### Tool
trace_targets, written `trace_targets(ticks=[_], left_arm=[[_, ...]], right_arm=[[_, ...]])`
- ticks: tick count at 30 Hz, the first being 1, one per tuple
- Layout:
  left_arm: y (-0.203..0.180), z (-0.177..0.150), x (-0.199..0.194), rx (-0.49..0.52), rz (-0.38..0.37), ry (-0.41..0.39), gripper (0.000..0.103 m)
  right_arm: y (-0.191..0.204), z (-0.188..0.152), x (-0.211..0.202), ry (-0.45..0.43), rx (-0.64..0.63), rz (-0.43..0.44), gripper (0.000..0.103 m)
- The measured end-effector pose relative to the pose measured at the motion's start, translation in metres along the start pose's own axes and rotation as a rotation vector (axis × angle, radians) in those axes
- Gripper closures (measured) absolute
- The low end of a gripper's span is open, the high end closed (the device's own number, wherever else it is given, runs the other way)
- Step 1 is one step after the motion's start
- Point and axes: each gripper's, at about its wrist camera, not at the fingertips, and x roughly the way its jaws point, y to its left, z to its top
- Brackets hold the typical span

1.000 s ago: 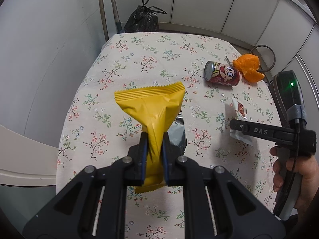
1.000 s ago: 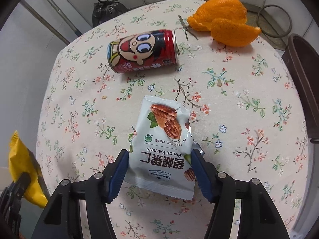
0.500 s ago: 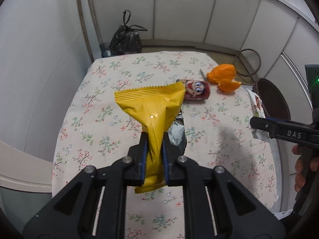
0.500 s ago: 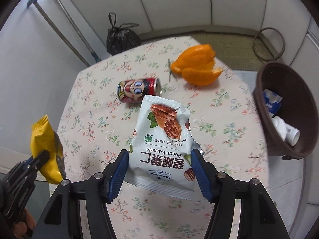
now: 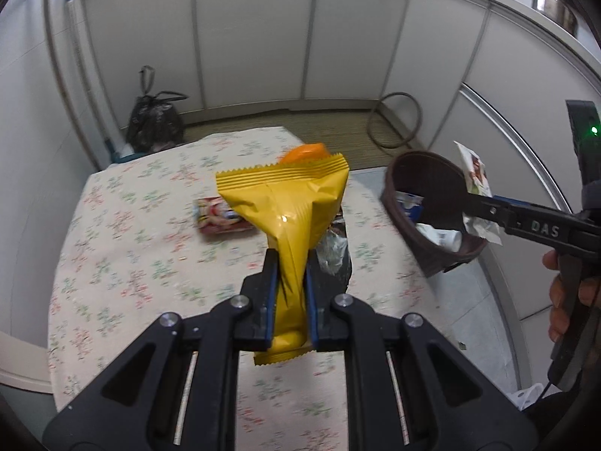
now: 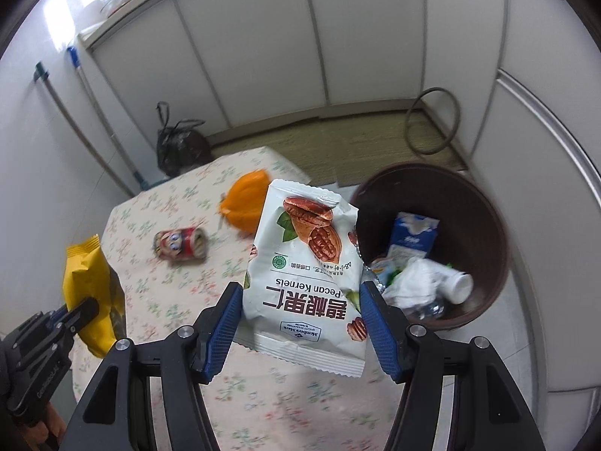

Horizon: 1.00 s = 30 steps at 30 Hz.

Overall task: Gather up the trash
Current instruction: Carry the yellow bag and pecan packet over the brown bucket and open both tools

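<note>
Left gripper pinches the yellow snack wrapper, hiding half the blurred can; right gripper clamps the pecan kernels packet, masking the bin's near rim.

Snack packet: I read "Pecan Kernels" and "Member's Mark", upside down.
Right gripper arm, my 3 o'clock: "DAS".

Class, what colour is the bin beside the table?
Dark brown; the bin shows best in the right wrist view.
</note>
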Motion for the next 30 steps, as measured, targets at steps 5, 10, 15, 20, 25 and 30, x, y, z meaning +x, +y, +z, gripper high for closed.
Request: trace_targets(ticks=[5,10,15,20,25,30], left_arm=[[-0.049,0.013,0.023,0.059,-0.074,0.017,0.088],[-0.096,0.034,0.054,0.098,-0.129,0.024,0.088],[-0.143,0.046,0.093,0.148,-0.182,0.051,0.088],[-0.17,0.05,0.123,0.16,-0.216,0.07,0.088],[-0.179,0.054,0.139,0.164,-0.216,0.073,0.088],[-0.177,0.056,0.141,0.155,-0.245,0.057,0.076]], right_arm=[[-0.05,0.003,0.01,-0.011,0.049,-0.045,0.038],[-0.099,0.009,0.023,-0.005,0.119,-0.064,0.038],[-0.144,0.015,0.04,0.0,0.18,-0.092,0.038],[-0.178,0.013,0.052,0.017,0.233,-0.099,0.038],[-0.201,0.01,0.056,0.026,0.279,-0.087,0.038],[-0.209,0.008,0.06,0.027,0.308,-0.077,0.036]])
